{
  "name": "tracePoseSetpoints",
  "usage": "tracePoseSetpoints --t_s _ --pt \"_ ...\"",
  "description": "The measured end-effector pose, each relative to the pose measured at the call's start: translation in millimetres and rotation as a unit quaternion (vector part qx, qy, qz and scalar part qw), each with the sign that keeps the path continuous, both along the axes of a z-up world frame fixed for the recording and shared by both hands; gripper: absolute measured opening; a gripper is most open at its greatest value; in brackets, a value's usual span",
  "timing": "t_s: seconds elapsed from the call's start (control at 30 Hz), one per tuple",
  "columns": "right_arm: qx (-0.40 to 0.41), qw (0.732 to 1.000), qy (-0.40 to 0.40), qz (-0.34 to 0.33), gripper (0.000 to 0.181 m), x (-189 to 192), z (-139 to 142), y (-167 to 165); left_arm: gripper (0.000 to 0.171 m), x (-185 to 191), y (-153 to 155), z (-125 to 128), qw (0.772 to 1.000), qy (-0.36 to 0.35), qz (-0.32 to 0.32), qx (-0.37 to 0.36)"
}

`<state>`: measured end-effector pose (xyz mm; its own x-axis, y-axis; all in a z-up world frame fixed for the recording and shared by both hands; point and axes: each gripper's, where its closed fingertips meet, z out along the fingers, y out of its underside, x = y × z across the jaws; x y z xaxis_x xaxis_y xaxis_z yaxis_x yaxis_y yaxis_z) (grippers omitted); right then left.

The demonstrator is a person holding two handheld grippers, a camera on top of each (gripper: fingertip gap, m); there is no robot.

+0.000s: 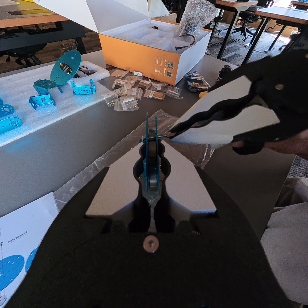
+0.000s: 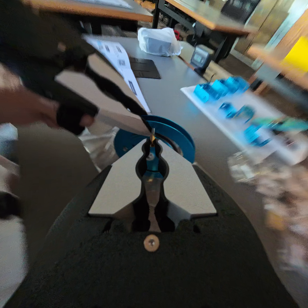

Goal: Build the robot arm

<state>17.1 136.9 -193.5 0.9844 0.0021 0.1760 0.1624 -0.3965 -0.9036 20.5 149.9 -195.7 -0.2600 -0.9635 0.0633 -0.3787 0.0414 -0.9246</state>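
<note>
1. Nearest the lens in the left wrist view, the left gripper (image 1: pixel 150 143) fills the lower frame: a matte black body with a round metal screw and pale wedge-shaped fingers, closed around a pair of thin blue discs (image 1: pixel 151 150) seen edge-on at centre frame.
2. The right gripper (image 1: pixel 169 135) enters from the right edge of that view, its fingers pinched together on a small brass standoff (image 1: pixel 167 134) at the end of a thin rod that crosses both discs.
3. The right wrist view shows the same discs (image 2: pixel 175 133) from their flat side, as round, smooth, anodised rings with a dark core between them. It also shows the brass standoff (image 2: pixel 152 139) between the right gripper (image 2: pixel 152 145) fingertips, with the left gripper (image 2: pixel 146 126) reaching in from the upper left.
4. Only the left wrist view gives the orange and white box (image 1: pixel 150 55), open at upper centre with white foam inside, clear bags of small hardware (image 1: pixel 133 93) just below it, and blue perforated brackets (image 1: pixel 50 93) on a white foam sheet (image 1: pixel 25 116) at left.
5. Only the right wrist view gives a white plastic bag (image 2: pixel 158 41) at upper centre and a printed sheet (image 2: pixel 120 63) on the grey table (image 2: pixel 175 93). Its right side is heavily blurred.
</note>
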Motion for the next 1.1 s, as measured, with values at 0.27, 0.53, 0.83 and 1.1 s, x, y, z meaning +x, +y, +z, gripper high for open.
tracePoseSetpoints --t_s 0.27,0.53,0.83,1.1 --pt "0.027 0.878 0.477 -0.013 0.004 -11 0 -4 0.013 -3 -1 0 1.0 -0.006 -0.011 -0.019" --pt "0.022 0.879 0.475 -0.006 0.004 -10 1 -5 0.021 0 1 1 0.999 -0.026 -0.041 0.023" --pt "-0.005 0.891 0.452 0.025 0.005 -4 2 -10 0.017 5 -7 4 0.986 -0.051 -0.088 0.133" --pt "0.023 0.957 0.288 0.019 0.015 -4 0 -13 0.015 8 -8 3 0.994 -0.029 -0.078 0.076"
